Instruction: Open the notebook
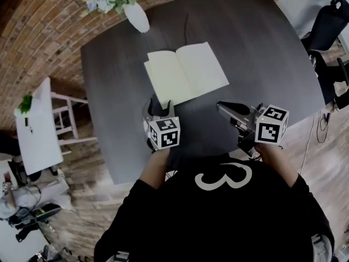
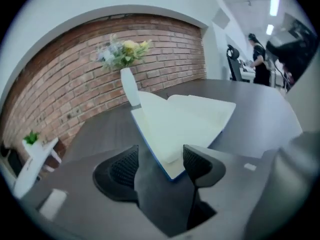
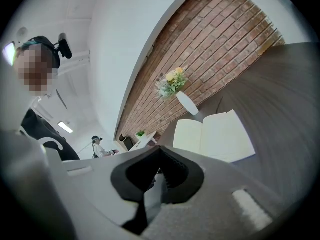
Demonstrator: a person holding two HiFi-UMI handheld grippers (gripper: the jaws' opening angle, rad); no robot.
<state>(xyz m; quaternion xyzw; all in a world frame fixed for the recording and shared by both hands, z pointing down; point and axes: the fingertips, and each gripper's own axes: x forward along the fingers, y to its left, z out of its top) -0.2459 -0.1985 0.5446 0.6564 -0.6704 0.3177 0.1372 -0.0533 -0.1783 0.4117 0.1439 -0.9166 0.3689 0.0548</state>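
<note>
The open notebook (image 1: 185, 72) is laid on the desk (image 1: 262, 64), with the vase of flowers (image 1: 136, 15) set behind it at the far edge. The notebook's near corner is found between the fingers (image 2: 200, 165) of the left gripper (image 1: 161, 107). The right gripper (image 1: 223, 108) is held to the right, apart from the notebook. A side table (image 1: 38, 130) is placed left of the desk.

Soft, even indoor light; ceiling strip lights (image 2: 274, 4) glare slightly, edges bend fisheye-wise with dark corners.

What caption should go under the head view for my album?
Cream-paged notebook lies open on the dark grey table, white flower vase behind it, left gripper open at its near corner.
</note>
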